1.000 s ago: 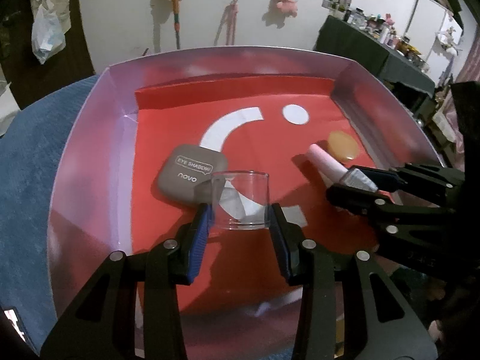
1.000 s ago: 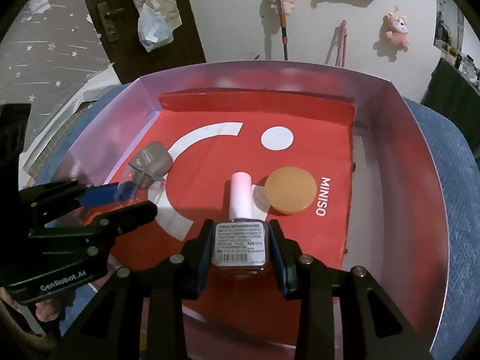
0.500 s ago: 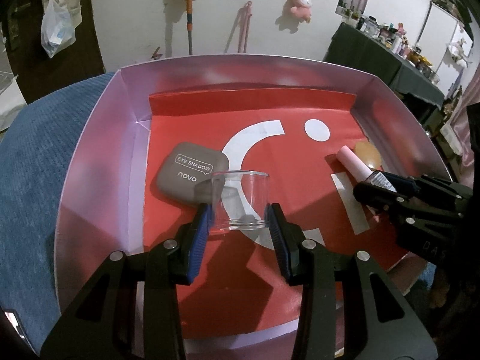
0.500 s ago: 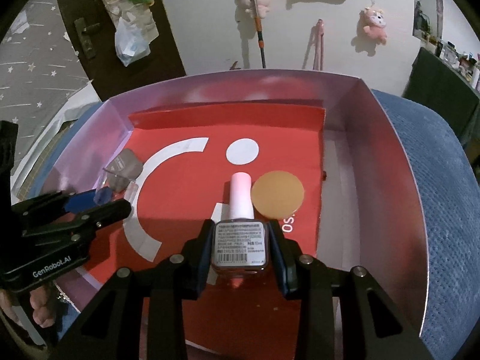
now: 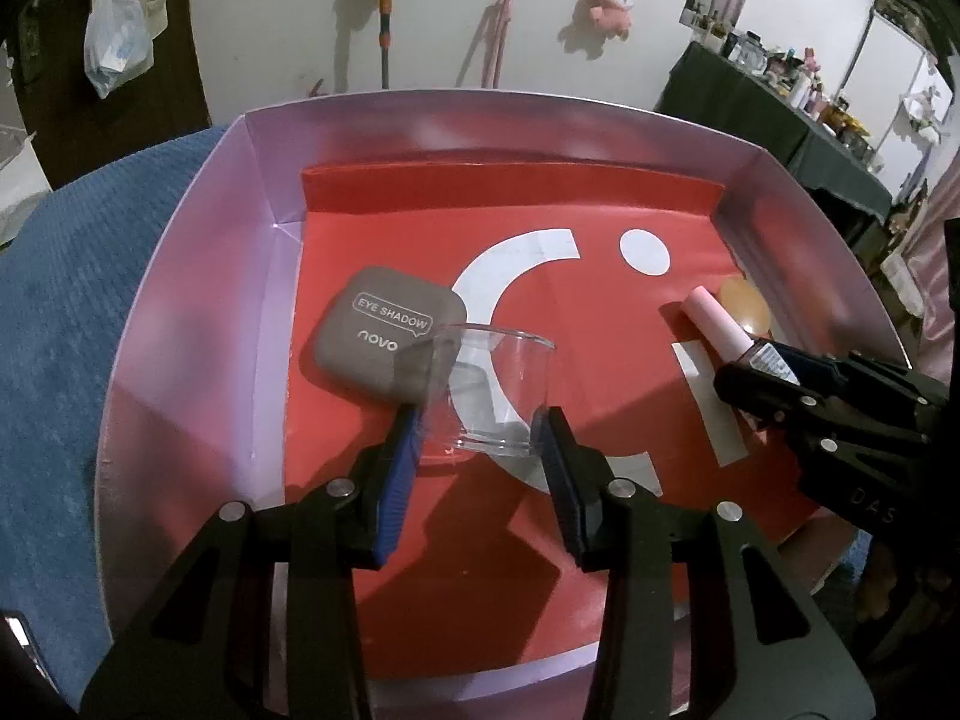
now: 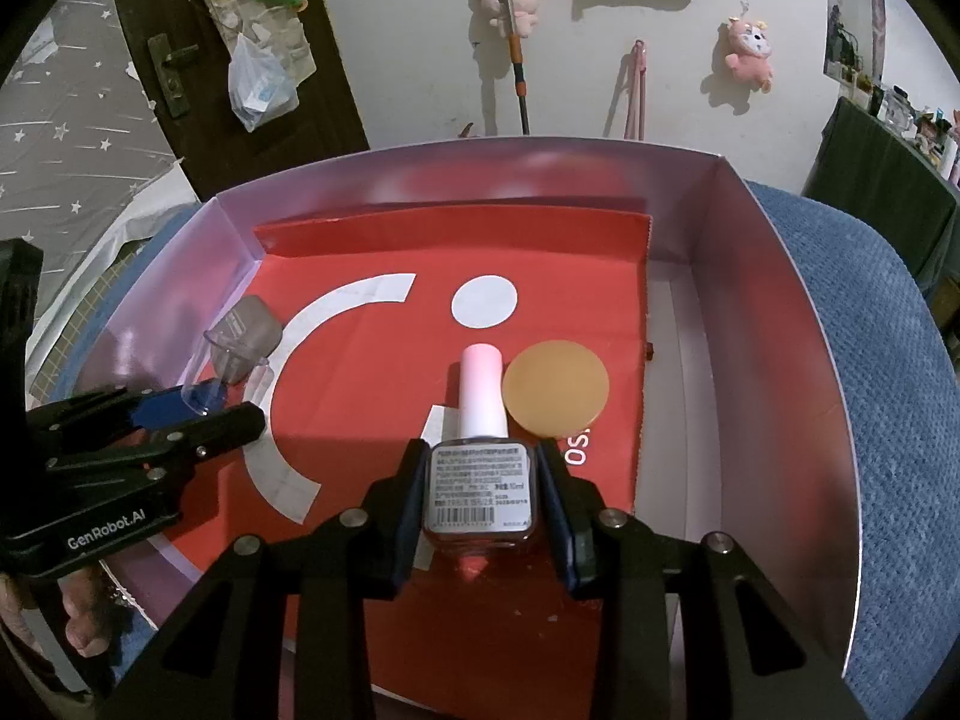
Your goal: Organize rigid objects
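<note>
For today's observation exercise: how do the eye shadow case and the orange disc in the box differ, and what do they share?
The eye shadow case is grey-brown and squarish with rounded corners; the orange disc is round. The case carries printed words; the disc is plain. The case lies on the box's left side, the disc on its right. Both lie flat on the red liner, ungripped.

Both grippers angled downward, side by side
Left gripper (image 5: 480, 432) grips a clear cup (image 5: 495, 393); right gripper (image 6: 480, 480) is clamped on a small bottle (image 6: 478, 474)
</note>
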Available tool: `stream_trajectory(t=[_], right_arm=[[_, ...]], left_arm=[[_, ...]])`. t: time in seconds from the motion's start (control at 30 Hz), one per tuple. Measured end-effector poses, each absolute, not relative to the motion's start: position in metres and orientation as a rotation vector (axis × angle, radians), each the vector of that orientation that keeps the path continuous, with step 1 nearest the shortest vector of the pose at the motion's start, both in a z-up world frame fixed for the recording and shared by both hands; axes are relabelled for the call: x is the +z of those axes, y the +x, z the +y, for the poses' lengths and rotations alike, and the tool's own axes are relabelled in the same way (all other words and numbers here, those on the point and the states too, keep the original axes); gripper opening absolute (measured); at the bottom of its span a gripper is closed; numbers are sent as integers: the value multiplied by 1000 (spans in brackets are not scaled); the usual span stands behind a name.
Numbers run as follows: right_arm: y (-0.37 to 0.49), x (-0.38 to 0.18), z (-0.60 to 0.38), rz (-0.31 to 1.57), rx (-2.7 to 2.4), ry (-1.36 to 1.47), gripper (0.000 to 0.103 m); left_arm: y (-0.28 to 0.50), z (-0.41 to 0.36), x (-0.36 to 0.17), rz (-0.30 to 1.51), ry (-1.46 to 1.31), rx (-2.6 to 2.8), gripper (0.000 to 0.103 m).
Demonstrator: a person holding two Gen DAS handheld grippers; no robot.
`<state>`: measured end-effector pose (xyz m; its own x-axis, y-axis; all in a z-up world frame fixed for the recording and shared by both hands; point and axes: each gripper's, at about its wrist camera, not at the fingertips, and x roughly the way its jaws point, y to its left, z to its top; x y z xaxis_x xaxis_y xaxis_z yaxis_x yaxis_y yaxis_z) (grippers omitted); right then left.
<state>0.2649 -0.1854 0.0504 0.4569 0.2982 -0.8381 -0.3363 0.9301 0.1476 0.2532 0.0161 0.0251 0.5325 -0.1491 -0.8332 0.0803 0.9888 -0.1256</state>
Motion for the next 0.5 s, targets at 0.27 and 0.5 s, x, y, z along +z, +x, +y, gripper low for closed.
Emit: stream_trajectory(t=[0.27, 0.5], right_arm=[[265, 50, -185, 1024, 391, -41, 39], [265, 51, -186, 1022, 391, -38, 39]], left_arm=[[254, 14, 25, 1003, -54, -133, 43], [253, 14, 25, 1011, -41, -102, 56]])
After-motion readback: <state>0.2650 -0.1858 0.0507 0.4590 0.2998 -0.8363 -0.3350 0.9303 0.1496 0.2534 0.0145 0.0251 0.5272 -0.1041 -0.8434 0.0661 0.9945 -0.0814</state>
